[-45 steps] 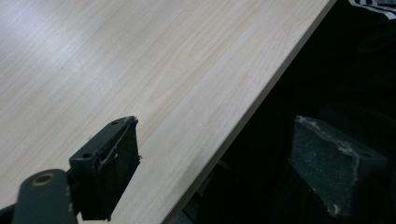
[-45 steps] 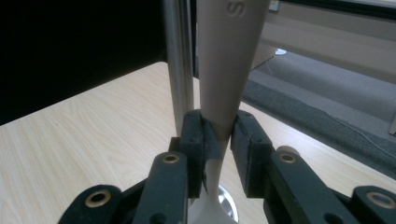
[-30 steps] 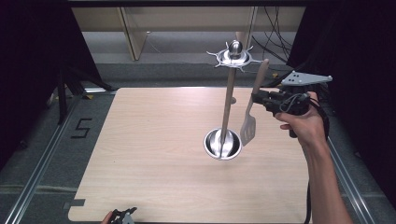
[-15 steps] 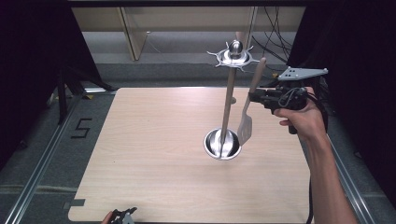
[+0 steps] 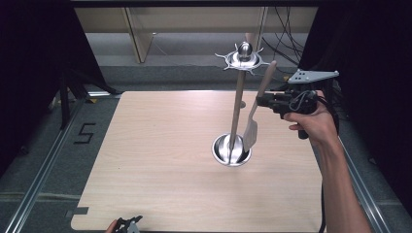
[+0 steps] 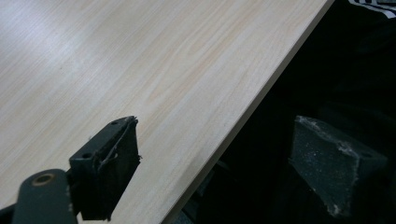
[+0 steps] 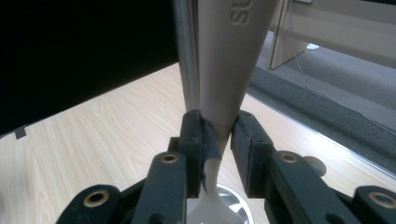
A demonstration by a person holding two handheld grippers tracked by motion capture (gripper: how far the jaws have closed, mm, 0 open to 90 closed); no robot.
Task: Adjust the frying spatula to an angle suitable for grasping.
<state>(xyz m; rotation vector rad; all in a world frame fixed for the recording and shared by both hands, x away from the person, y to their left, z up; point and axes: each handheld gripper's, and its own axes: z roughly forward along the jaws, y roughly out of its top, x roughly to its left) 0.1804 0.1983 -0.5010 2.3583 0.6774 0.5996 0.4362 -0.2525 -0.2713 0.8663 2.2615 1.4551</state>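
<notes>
A metal utensil stand rises from a round base [image 5: 223, 150] near the middle of the wooden table; its pole [image 5: 237, 111] ends in a ring of hooks [image 5: 243, 59]. My right gripper [image 5: 261, 101] is shut on the handle of a beige spatula [image 5: 251, 130], held nearly upright just right of the pole, blade down over the base. In the right gripper view the spatula handle [image 7: 233, 56] is clamped between the pads of my right gripper [image 7: 219, 135], with the pole [image 7: 187, 56] right behind it. My left gripper [image 5: 128, 225] [image 6: 219, 172] stands open at the table's near edge, holding nothing.
The table [image 5: 160, 145] has bare wood on the left and front. Grey floor with a metal rail [image 5: 48, 165] and a "5" mark lies left of it. Cables [image 5: 286, 39] hang behind the stand at the back right.
</notes>
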